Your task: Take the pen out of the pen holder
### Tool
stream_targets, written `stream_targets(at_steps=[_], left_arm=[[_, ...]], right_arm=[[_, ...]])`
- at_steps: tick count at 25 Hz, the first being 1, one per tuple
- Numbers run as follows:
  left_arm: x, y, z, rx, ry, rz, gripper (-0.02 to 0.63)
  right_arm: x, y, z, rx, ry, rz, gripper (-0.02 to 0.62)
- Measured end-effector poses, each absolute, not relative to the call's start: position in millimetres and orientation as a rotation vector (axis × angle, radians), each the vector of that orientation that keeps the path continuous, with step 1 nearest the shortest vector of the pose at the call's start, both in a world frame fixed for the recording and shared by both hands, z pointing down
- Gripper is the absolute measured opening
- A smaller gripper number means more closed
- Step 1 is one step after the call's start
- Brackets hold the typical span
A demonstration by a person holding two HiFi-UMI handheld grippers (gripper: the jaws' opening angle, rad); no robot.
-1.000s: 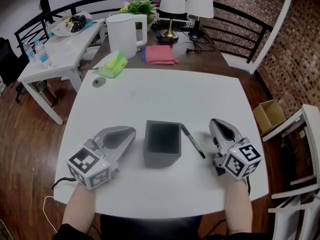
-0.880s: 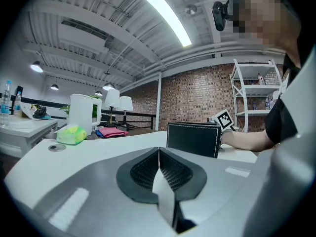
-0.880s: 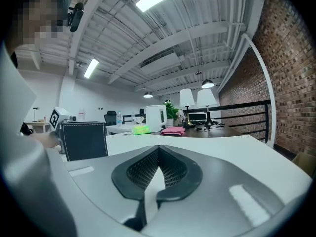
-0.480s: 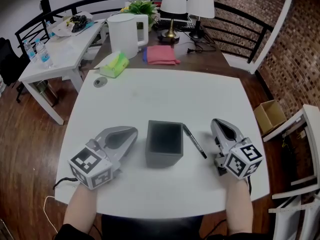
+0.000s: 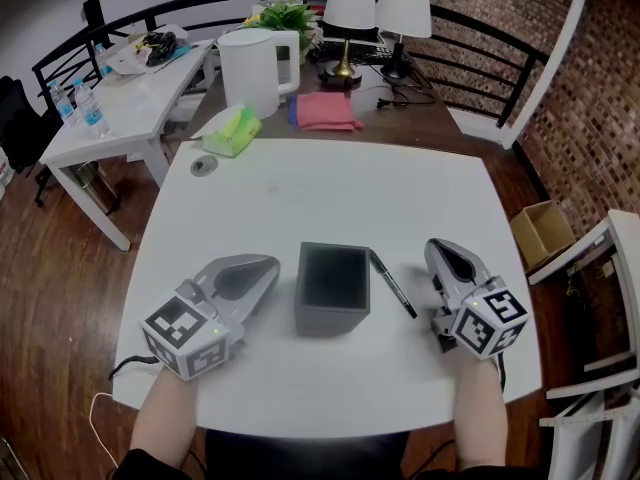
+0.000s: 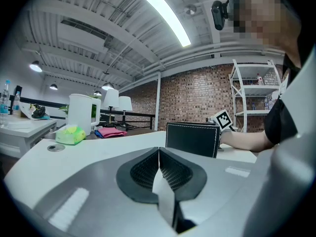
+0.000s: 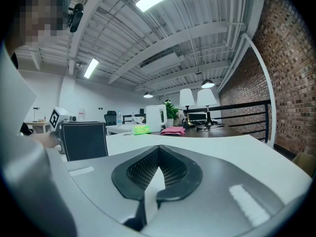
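The left tool (image 5: 262, 266) and right tool (image 5: 441, 249) rest on the white counter (image 5: 330, 188), each with its jaws pressed together on nothing. The slim black pen (image 5: 393, 284) lies flat just left of the right tool, outside the dark square leather pen holder (image 5: 333, 288) between the tools.

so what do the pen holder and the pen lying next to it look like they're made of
Pen holder: likely leather or faux leather over a stiff square box. Its surface is matte and dark, and the left gripper view shows pale stitching along its edges.
Pen: probably plastic, since it is slim, black and smooth-looking. It is too small here to rule out metal.
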State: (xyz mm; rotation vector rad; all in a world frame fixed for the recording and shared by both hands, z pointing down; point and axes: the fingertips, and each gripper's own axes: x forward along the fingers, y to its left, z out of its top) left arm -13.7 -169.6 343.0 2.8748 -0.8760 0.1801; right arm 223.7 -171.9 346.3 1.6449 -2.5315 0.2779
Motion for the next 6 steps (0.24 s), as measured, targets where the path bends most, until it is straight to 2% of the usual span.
stream_targets(at_steps=[6], left_arm=[[-13.6,-170.1,343.2,2.875,-0.864,0.182,0.005]], right_arm=[[222.9,-172.4,347.4,1.648,-2.529,0.281,0.012]])
